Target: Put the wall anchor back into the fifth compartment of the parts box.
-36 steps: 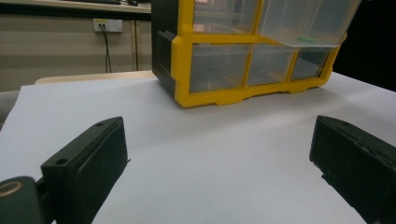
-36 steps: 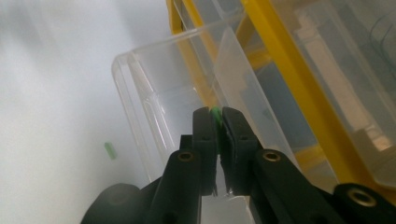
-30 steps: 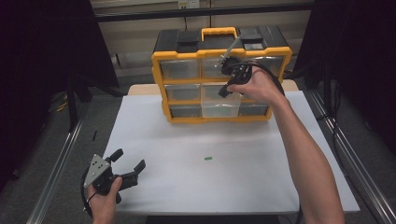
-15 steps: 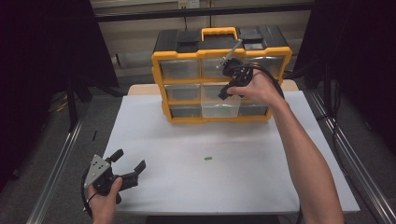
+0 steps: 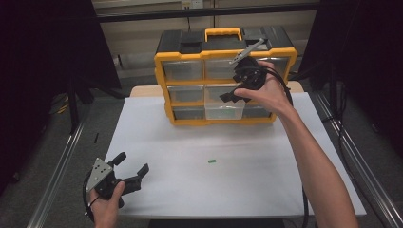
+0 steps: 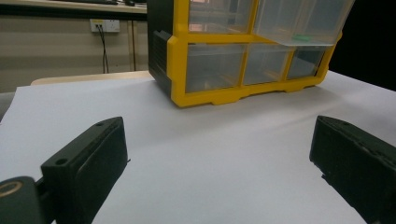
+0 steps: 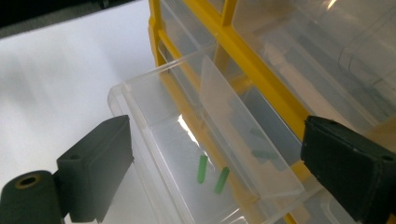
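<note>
Hovering over the pulled-out clear drawer (image 7: 187, 154) in the middle row of the yellow organizer (image 5: 225, 76), your right gripper (image 5: 237, 92) has just been opening; its jaws stand apart with nothing between them. Two green pieces (image 7: 210, 173) lie inside the drawer, side by side. A third green piece (image 5: 212, 161) lies on the white bench (image 5: 266, 180), well apart from the organizer. Your left gripper (image 5: 129, 171) rests at the near left of the bench, jaws apart and empty.
</note>
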Demonstrator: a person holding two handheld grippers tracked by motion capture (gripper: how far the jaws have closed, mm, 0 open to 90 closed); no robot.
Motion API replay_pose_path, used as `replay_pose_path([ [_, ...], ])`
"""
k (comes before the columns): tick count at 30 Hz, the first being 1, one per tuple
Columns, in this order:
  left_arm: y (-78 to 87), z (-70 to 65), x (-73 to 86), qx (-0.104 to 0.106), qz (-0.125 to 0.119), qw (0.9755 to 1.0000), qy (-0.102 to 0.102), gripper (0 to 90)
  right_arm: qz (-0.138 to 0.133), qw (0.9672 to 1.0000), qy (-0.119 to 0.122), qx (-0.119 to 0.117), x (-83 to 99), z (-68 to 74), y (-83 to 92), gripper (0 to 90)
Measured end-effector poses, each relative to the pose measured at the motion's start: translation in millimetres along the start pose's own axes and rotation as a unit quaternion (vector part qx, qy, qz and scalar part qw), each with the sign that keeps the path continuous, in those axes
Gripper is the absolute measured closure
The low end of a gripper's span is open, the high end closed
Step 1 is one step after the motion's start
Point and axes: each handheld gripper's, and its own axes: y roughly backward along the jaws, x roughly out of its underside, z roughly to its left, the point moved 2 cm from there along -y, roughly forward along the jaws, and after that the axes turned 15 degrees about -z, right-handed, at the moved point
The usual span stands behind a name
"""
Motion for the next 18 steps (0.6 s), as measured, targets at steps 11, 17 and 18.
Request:
replay_pose_path([
  [11, 1.2, -0.7, -0.7, -0.004, 0.0, 1.0, -0.003, 4.2, -0.103, 0.9942, -0.03, -0.001, 18.4, 10.3, 22.3, 3.4],
  [17, -0.5, -2.2, -0.7, -0.005, -0.005, 1.0, 0.003, 4.2, -0.137, 0.9898, -0.037, 0.01, 34.0, 13.5, 31.1, 2.3],
  [18, -0.5, -1.7, -0.9, -0.009, -0.009, 0.9999, 0.003, 4.2, -0.14, 0.9893, -0.038, 0.012, 36.6, 14.0, 32.5, 2.6],
])
